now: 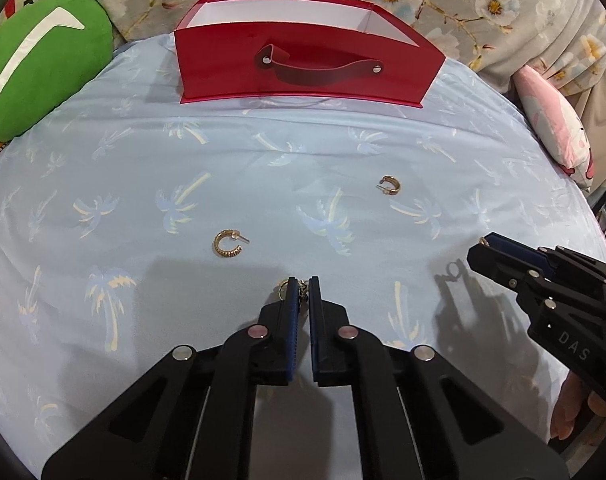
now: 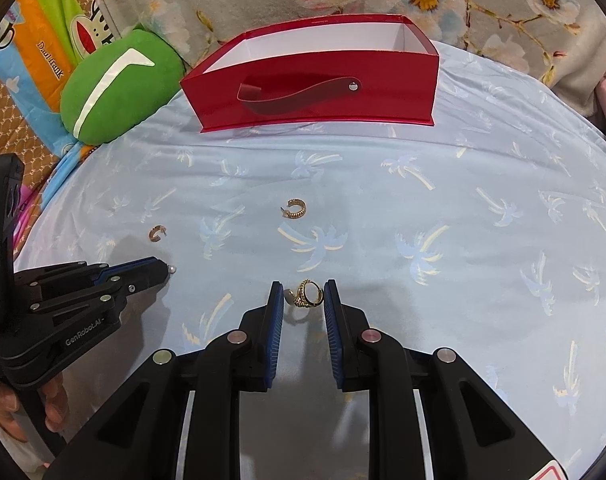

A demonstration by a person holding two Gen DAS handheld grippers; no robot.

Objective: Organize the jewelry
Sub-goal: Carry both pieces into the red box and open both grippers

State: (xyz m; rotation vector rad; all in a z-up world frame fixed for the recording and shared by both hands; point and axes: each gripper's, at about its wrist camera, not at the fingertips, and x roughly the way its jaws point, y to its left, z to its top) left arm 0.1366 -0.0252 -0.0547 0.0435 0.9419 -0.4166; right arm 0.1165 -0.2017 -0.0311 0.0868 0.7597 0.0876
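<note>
The task is judged to be near its beginning, since the white inside of the red box (image 1: pixel 303 68), which stands at the far edge of the bed (image 1: pixel 103 184), shows no jewelry in the part that can be seen. Two gold hoop earrings are seen loose on the blue sheet: one hoop earring (image 1: pixel 226 242) lies near the middle of the bed, toward the left side, and the other hoop earring (image 1: pixel 389 185) lies farther from the near edge and more to the right. The left gripper (image 1: pixel 302 289) is clenched on a small gold piece (image 1: pixel 303 290) at the near part of the bed; the piece is mostly hidden between the fingers (image 1: pixel 292 300), so its kind cannot be told, though a pearl-like bead is seen at the tip in the right wrist view. The right gripper (image 2: pixel 303 300) is held around a gold ring (image 2: pixel 309 294), and its fingers (image 2: pixel 277 320) are only partly closed; it seems that the ring is pinched between them, because a shadow is seen under it. It is judged that both pieces must be carried to the box, and that the two earrings are left to be collected after that.
</note>
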